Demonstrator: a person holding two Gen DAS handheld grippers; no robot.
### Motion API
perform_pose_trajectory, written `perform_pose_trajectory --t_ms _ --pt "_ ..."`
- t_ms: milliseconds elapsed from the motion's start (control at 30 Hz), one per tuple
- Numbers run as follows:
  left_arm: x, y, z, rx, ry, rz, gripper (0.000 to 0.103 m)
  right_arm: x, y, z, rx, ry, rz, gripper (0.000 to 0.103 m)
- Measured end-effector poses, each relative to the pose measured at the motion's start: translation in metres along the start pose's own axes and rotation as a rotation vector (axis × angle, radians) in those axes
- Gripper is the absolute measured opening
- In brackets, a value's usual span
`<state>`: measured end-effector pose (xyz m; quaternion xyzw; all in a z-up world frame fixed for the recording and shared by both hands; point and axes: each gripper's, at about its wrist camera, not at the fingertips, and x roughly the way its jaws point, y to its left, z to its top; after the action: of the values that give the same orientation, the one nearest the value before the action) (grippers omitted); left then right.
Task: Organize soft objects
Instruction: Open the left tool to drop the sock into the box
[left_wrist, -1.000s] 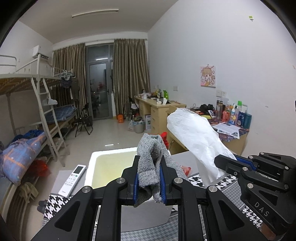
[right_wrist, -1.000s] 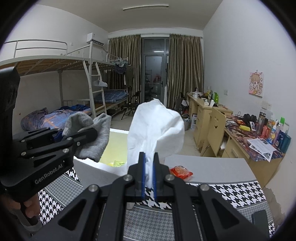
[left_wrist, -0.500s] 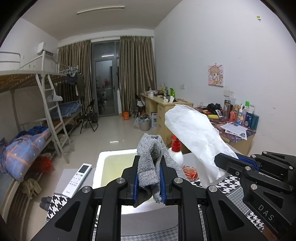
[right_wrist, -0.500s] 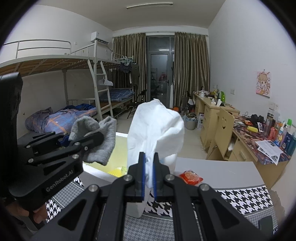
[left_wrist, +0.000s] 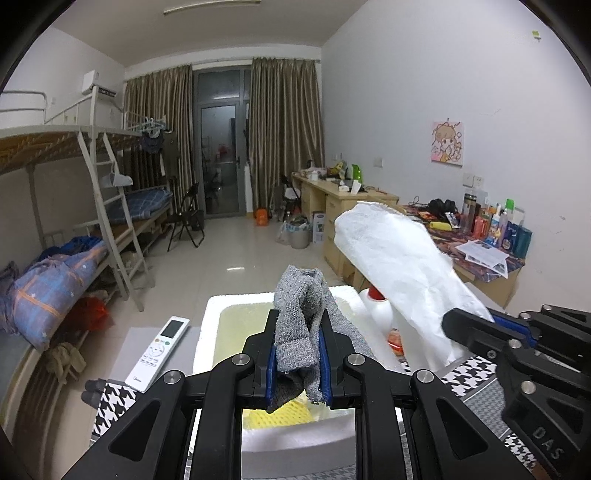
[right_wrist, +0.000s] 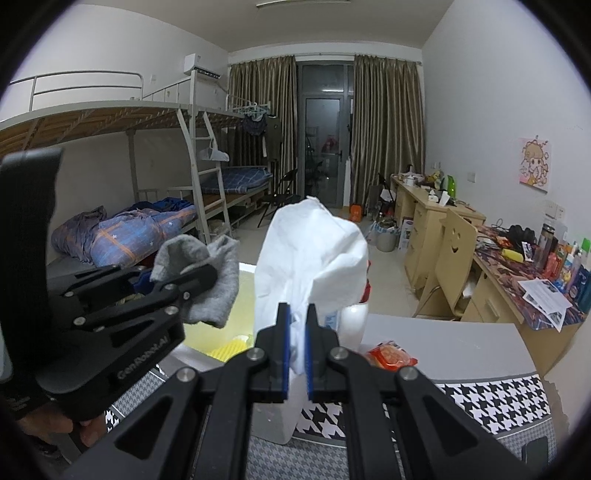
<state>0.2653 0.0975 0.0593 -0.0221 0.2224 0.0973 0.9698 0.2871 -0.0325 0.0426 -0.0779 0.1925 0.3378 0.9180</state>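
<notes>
- My left tool (left_wrist: 297, 354) is clenched on a grey sock (left_wrist: 301, 314), which bunches up above the blue pads (left_wrist: 271, 365) and hangs a little below them.
- From the right wrist camera I see that same sock (right_wrist: 205, 273) held over the near left part of the white foam box (right_wrist: 273, 424).
- My right tool (right_wrist: 296, 347) is clamped tight on a white tissue (right_wrist: 310, 258); its crumpled top puffs out well above the fingertips.
- In the left view the tissue (left_wrist: 399, 273) leans up and to the left from the right tool (left_wrist: 491, 328), just beside the sock without touching it.
- The foam box (left_wrist: 210, 332) sits on the tabletop (right_wrist: 443, 332) under both tools, with its yellowish inside and a yellow mesh piece (left_wrist: 280, 415) showing.
- A white remote (left_wrist: 159, 352) lies left of the box; a red snack packet (right_wrist: 391, 356) and a white bottle (right_wrist: 352, 321) sit to its right.
- A person's hand (right_wrist: 55, 424) grips the left tool's handle at the lower left.
</notes>
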Motion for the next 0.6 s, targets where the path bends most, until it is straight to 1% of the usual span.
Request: perform_pose_trajectory --t_ms 167,433,533,600 --pt "0.014 0.006 0.0 -0.012 0.033 0.008 0.02 0.003 -0.002 0.0 -0.001 0.01 -0.004 0.009" --pt "0.029 0.007 -0.001 -0.012 0.06 0.013 0.02 0.01 0.0 0.004 -0.003 0.019 -0.01 0.009" --pt "0.033 0.009 -0.002 -0.013 0.069 0.009 0.021 0.011 0.0 0.004 -0.003 0.022 -0.013 0.009" --pt "0.036 0.011 -0.002 -0.013 0.078 0.005 0.023 0.012 0.0 0.004 -0.004 0.024 -0.015 0.009"
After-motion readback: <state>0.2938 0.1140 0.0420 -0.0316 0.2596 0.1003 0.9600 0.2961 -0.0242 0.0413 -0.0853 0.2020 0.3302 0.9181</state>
